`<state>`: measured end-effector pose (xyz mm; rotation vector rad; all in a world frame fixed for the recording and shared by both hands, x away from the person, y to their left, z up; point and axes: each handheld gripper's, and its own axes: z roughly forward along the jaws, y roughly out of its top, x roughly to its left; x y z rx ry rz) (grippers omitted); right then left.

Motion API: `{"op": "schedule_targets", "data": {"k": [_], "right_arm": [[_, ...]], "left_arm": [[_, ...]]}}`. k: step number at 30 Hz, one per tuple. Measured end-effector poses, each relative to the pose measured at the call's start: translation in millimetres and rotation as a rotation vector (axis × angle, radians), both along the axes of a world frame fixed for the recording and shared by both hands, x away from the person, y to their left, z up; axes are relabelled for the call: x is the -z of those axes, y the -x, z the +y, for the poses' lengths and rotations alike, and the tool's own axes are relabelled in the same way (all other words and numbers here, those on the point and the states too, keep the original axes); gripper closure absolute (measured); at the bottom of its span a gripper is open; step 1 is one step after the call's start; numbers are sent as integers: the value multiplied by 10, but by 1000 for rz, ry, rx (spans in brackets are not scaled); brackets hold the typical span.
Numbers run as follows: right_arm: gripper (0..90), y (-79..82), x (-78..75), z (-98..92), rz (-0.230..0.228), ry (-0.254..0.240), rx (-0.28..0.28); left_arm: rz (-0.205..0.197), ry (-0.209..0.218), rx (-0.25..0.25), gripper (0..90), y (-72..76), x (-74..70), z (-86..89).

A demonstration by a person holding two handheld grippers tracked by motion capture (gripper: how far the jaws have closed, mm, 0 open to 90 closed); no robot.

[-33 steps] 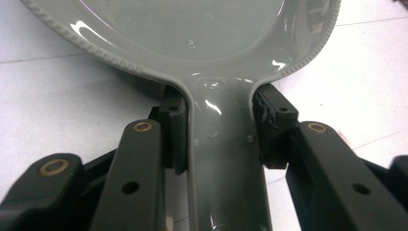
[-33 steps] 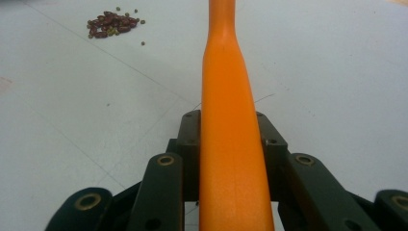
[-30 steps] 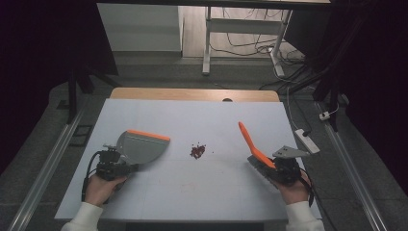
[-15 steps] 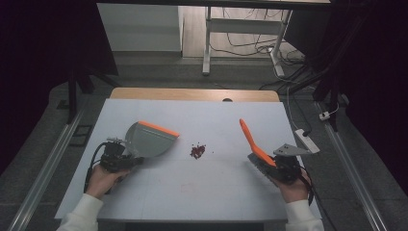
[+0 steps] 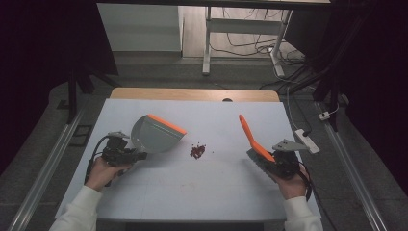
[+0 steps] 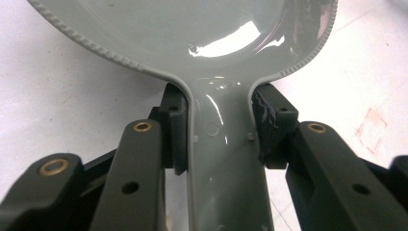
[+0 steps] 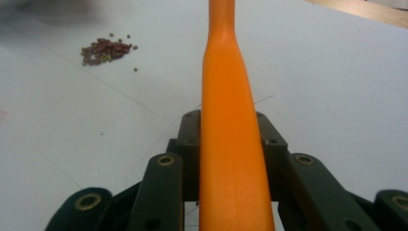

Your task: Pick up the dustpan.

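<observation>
Glossy grey plastic dustpan (image 5: 155, 135) with orange lip, nothing in it, clamped by its handle in left gripper (image 5: 126, 155); orange brush (image 5: 253, 141) clamped in right gripper (image 5: 276, 166); beans (image 5: 197, 150) heaped between on white table (image 5: 207, 192).

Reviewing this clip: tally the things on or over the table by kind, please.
Dustpan: 1
Brush: 1
Pile of beans: 1
Grippers: 2, left gripper and right gripper
Total: 5
</observation>
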<state>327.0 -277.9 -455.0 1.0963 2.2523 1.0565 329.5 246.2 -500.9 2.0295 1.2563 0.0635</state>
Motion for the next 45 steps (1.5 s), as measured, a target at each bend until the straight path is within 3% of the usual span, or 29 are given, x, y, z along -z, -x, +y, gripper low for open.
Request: {"op": "schedule_targets", "data": {"k": [3, 18, 32, 40, 45], "right_arm": [[702, -44, -19, 41, -2, -7, -6], [702, -207, -94, 331, -7, -15, -67], [702, -387, -68, 550, 2, -19, -106], [702, -484, -52, 709, 4, -14, -129], [702, -574, -27, 846, 7, -18, -136]], "left_arm": [[-26, 15, 23, 610, 60, -41, 18], [-41, 44, 106, 610, 98, -69, -22], [-62, 6, 235, 610, 217, -92, -38], [-56, 7, 265, 610, 222, -79, -102], [-47, -16, 301, 610, 225, -54, -179]]}}
